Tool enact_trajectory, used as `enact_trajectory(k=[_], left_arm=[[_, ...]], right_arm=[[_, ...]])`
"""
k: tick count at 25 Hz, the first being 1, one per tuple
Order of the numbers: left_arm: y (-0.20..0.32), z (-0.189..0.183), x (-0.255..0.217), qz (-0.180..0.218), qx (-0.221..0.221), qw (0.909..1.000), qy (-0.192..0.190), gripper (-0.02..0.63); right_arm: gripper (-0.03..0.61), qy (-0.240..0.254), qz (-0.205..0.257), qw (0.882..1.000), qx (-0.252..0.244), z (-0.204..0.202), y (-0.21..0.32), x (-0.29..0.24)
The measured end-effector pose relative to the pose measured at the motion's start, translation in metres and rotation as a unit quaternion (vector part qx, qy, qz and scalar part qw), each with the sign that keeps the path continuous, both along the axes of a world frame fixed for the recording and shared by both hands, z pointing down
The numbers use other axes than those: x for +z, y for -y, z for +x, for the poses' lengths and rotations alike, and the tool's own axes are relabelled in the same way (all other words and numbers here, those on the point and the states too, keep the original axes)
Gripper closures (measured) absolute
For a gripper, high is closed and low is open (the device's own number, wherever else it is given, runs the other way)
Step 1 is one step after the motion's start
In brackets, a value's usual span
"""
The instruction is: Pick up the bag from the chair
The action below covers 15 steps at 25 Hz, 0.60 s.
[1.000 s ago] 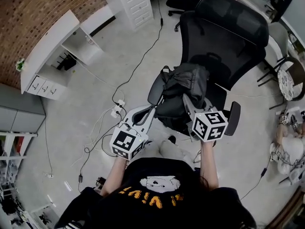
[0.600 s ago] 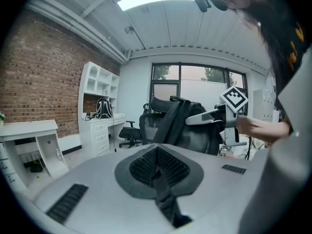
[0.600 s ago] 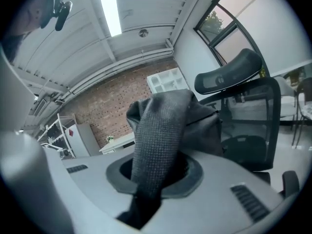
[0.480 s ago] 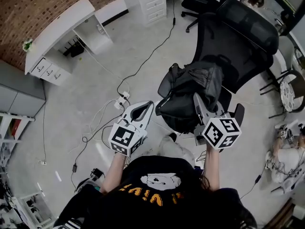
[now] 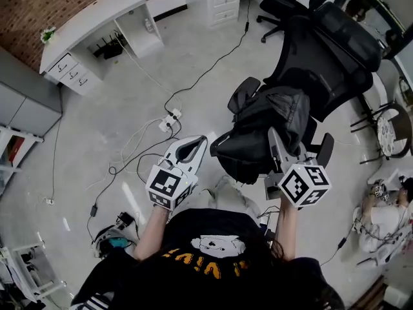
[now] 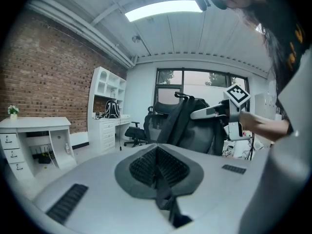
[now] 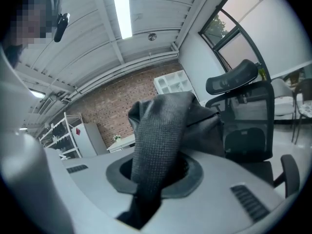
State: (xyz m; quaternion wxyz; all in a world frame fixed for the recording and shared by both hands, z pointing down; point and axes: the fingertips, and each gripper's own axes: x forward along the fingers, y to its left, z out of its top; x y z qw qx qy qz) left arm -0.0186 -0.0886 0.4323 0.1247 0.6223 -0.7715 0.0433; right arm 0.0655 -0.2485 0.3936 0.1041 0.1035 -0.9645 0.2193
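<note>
Pinching bag (image 7: 157, 126) in its view, right hand-held gripper (image 7: 153, 179); left hand-held gripper (image 6: 157, 167) pressed together.

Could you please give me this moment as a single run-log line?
right gripper: shut on strap | bag: hanging in front of chair | left gripper: shut, empty

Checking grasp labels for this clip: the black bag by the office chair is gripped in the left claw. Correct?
Not quite: the right claw grips the black bag. The right gripper view shows its fabric pinched between the jaws. The left claw is shut on nothing, apart from the bag.
</note>
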Motion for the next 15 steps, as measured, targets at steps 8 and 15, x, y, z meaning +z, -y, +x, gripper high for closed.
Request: enact_trajectory(k=[8,15], left_arm=[[-0.059,0.019,-0.002,0.014,-0.016,0.9998,-0.003,0.615],[-0.089,0.029,0.003,0.021,-0.031,0.9992,-0.015,0.615]], right_arm=[[0.522,-0.004,-0.005,1.0,-0.02,0.014,-0.064,-0.003],[0.522,-0.019,-0.001,0.999,-0.049,0.014,-0.101,-0.002]])
